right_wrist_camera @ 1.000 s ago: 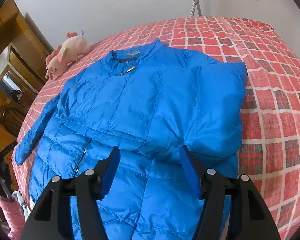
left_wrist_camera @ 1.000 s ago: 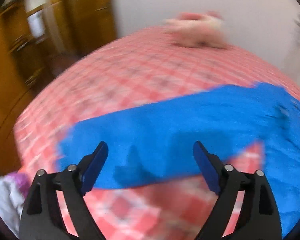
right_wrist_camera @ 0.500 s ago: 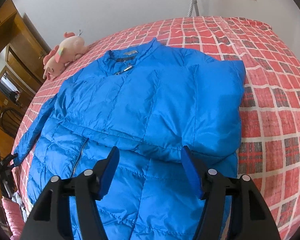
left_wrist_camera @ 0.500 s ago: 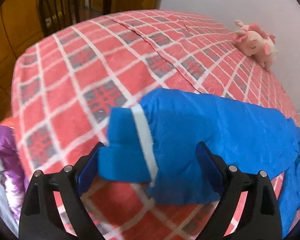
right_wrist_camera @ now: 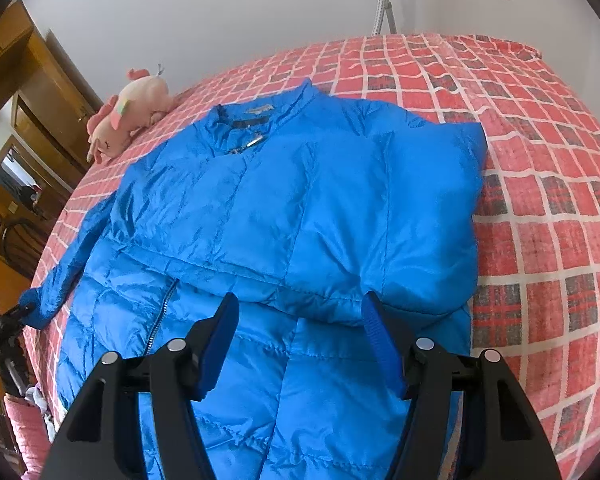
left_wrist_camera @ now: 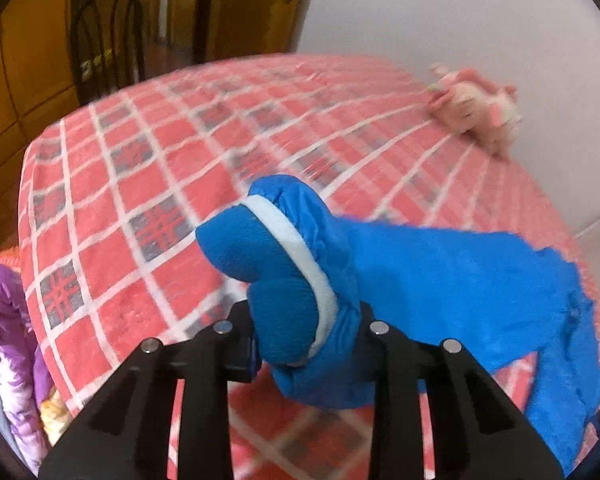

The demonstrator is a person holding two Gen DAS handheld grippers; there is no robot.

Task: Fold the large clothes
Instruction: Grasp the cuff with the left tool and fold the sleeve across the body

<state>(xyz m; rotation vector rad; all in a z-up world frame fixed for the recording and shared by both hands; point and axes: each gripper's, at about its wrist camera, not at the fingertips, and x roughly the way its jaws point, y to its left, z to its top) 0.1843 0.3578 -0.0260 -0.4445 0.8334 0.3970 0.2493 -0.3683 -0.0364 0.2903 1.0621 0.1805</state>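
A large blue puffer jacket [right_wrist_camera: 300,208] lies spread front-up on the red checked bed [right_wrist_camera: 540,200], collar far, one sleeve stretched out to the left. My left gripper [left_wrist_camera: 306,350] is closing on that sleeve's cuff [left_wrist_camera: 288,280], blue knit with a white band. The cuff is bunched between the pads and lifted off the bed. In the right wrist view the same cuff [right_wrist_camera: 34,304] and left gripper [right_wrist_camera: 10,320] show at the far left edge. My right gripper [right_wrist_camera: 300,320] hovers open over the jacket's lower front, with nothing between its fingers.
A pink plush toy [left_wrist_camera: 476,108] lies on the bed near the far wall, beside the jacket's collar [right_wrist_camera: 128,112]. A dark chair [left_wrist_camera: 104,36] and wooden cupboards stand beyond the bed's left side. Purple and pink clothes [left_wrist_camera: 8,340] are heaped below the bed's edge.
My left gripper swept to the end of the sleeve, then its jaws came together on the cuff and raised it. The right gripper and the jacket's body stayed still.
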